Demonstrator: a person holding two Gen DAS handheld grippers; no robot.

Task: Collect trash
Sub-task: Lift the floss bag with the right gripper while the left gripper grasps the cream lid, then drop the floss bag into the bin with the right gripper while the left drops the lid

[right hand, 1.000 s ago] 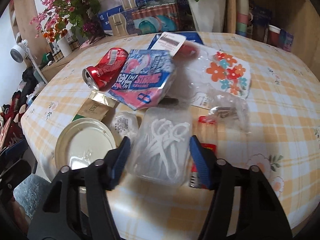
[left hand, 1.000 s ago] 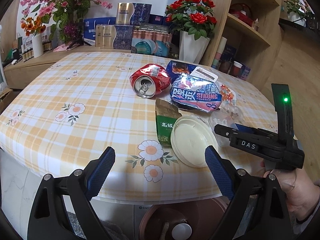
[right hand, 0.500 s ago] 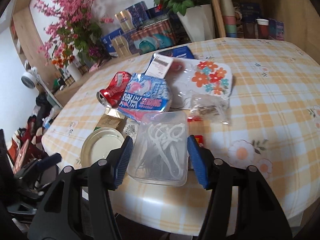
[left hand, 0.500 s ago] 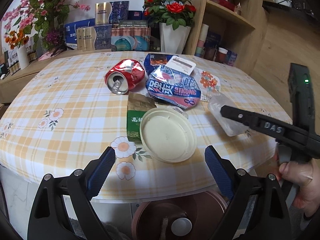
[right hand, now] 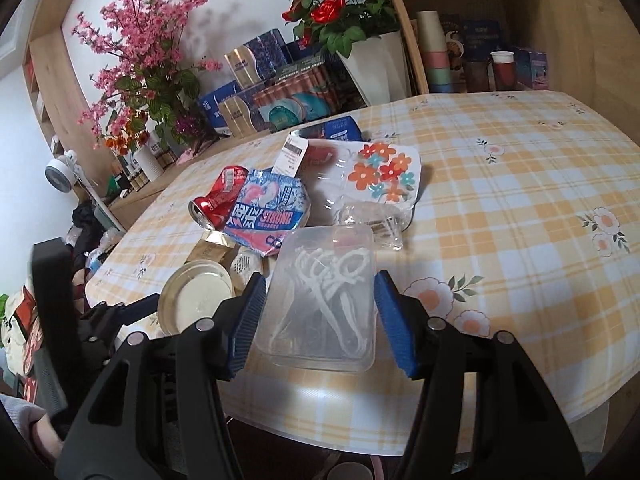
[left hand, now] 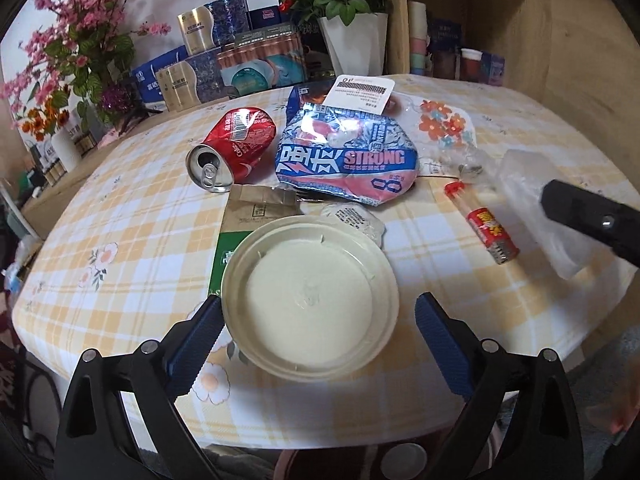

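Observation:
A round cream lid (left hand: 312, 296) lies on the checked tablecloth (left hand: 120, 216) near the front edge. My left gripper (left hand: 320, 340) straddles it; its jaws are opening and the pads do not press on it. My right gripper (right hand: 320, 320) is shut on a clear plastic box (right hand: 324, 280) with white loops inside, held above the table. The same clear box (left hand: 528, 192) appears at the right in the left wrist view. Behind the lid lie a crushed red can (left hand: 236, 148), a blue and pink snack bag (left hand: 344, 156), a green packet (left hand: 248, 216) and a red tube (left hand: 488, 228).
A floral plastic tray (right hand: 384, 176) and crumpled clear wrap (right hand: 372, 220) lie beyond the box. A white vase of red roses (left hand: 352, 44), stacked gift boxes (left hand: 256, 64) and pink blossoms (right hand: 148, 60) line the back. Wooden shelves (right hand: 480, 64) stand at the right.
My left gripper has come forward and down, so the lid now sits between its jaws. The right gripper has carried the clear box up off the table.

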